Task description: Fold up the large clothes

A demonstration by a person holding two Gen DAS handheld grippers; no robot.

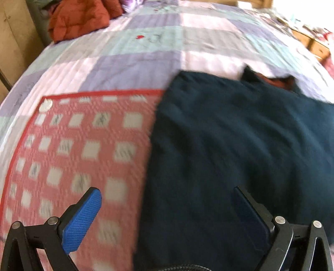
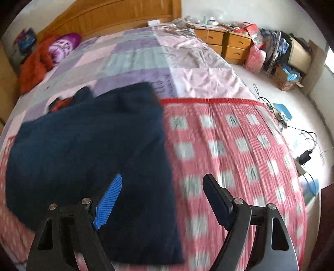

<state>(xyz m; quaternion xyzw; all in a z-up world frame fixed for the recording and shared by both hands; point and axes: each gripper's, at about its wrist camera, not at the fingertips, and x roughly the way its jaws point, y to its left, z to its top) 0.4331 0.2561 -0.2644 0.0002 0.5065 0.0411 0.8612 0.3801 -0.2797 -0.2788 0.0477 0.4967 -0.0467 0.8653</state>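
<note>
Lying across the red checked mat (image 1: 83, 146) near the foot edge of the bed (image 1: 135, 62), the dark navy garment (image 1: 229, 146) was folded into a broad block, its far end reaching past the mat's red border onto the patchwork quilt (image 2: 135, 56). At that far end a bit of rust-red fabric showed at what looked like the collar (image 1: 275, 81), though blur made it hard to be sure.

The left gripper (image 1: 167, 208) hovered with its jaws spread wide and nothing between them, one finger over the mat, the other over the garment's near part. The right gripper (image 2: 162, 193) was likewise wide apart and empty, straddling the garment's right edge. Bare mat lay open on both sides of the garment, and most of the quilt beyond was free.

Both views were smeared by motion, and the garment's nearest edge was cut off by the frame in the left view.

An orange-red jacket (image 2: 35, 64) and a purple bundle (image 2: 64, 45) sat at the head corner by the wooden headboard (image 2: 108, 16). Beside the bed's right edge stood wooden drawers (image 2: 227, 43), piled clutter and loose cables (image 2: 302, 133) on the floor.
</note>
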